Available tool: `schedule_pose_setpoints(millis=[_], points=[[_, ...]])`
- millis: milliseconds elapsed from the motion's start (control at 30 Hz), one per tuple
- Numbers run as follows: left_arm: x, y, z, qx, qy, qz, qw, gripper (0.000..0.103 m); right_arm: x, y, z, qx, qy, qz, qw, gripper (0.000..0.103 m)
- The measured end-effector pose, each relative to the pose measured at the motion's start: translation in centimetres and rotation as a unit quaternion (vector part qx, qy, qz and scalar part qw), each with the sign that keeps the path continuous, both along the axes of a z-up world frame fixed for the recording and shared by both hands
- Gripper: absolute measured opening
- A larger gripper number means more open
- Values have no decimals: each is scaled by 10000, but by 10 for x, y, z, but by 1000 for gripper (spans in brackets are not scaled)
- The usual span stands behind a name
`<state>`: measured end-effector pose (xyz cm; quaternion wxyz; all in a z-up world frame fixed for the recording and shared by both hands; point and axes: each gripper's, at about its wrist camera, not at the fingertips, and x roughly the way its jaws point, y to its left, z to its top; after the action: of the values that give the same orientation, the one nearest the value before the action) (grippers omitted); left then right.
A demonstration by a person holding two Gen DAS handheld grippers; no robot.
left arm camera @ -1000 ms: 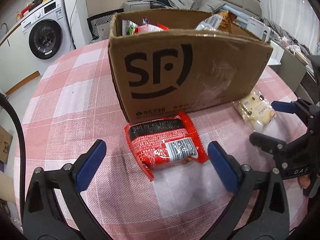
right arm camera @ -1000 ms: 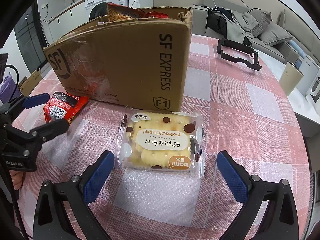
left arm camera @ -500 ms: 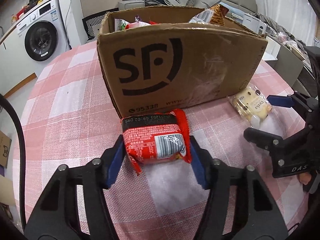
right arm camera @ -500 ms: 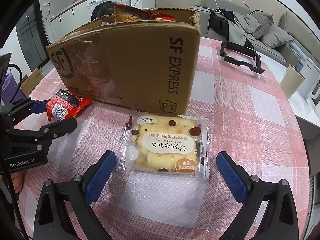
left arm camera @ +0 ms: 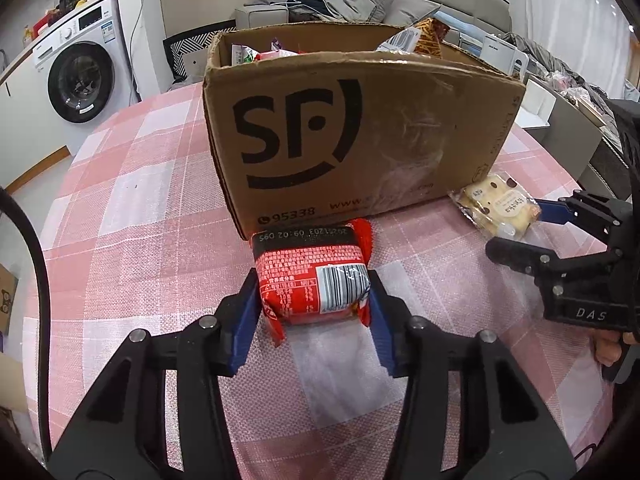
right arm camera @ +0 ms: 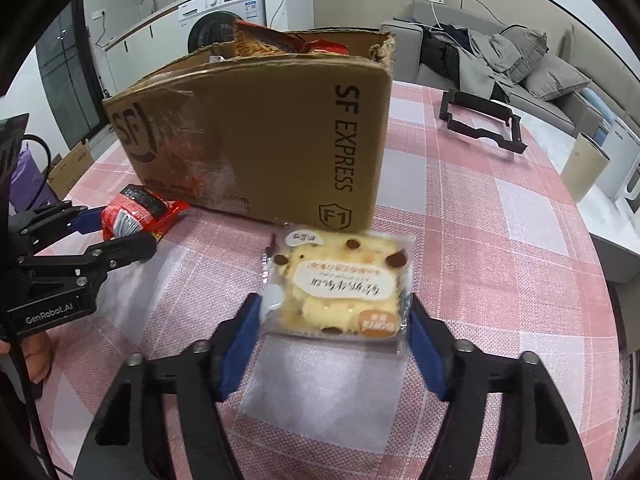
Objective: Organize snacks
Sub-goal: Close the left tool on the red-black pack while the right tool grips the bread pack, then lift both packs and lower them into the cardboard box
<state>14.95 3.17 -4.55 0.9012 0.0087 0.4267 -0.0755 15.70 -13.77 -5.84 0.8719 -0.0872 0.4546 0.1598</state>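
A red snack packet (left arm camera: 304, 264) lies on the checked tablecloth in front of the SF cardboard box (left arm camera: 360, 132). My left gripper (left arm camera: 314, 286) is closing, its blue pads pressed on both sides of the packet. To the right, a clear-wrapped yellow cake packet (right arm camera: 340, 284) rests by the box corner (right arm camera: 360, 140). My right gripper (right arm camera: 333, 306) is closing too, and its pads meet the wrapper's left and right edges. Each gripper shows in the other's view: the right gripper (left arm camera: 516, 227) and the left gripper (right arm camera: 120, 230). The box holds several snack bags.
A pink and white checked cloth (left arm camera: 140, 200) covers the round table. A black frame-shaped part (right arm camera: 480, 124) lies on the far right of the table. Off the table are a washing machine (left arm camera: 80, 76), a sofa (left arm camera: 360, 4) and a cream canister (right arm camera: 584, 172).
Both grippers went from wide open to closed in on their packets, the left one first, then the right. The red packet is squeezed narrower. Neither hand has shifted much.
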Motion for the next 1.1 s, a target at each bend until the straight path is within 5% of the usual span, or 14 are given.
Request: schedule_pose_setpoints(millis=[567,1100], points=[[-33,-2,19,-193,-388,34,9991,45,-22,2,24,330,-170,294,9989,63],[-69,-5,83,-278,-1062,112,9939,45,-47,3,69,733,-642,451,9942,63]])
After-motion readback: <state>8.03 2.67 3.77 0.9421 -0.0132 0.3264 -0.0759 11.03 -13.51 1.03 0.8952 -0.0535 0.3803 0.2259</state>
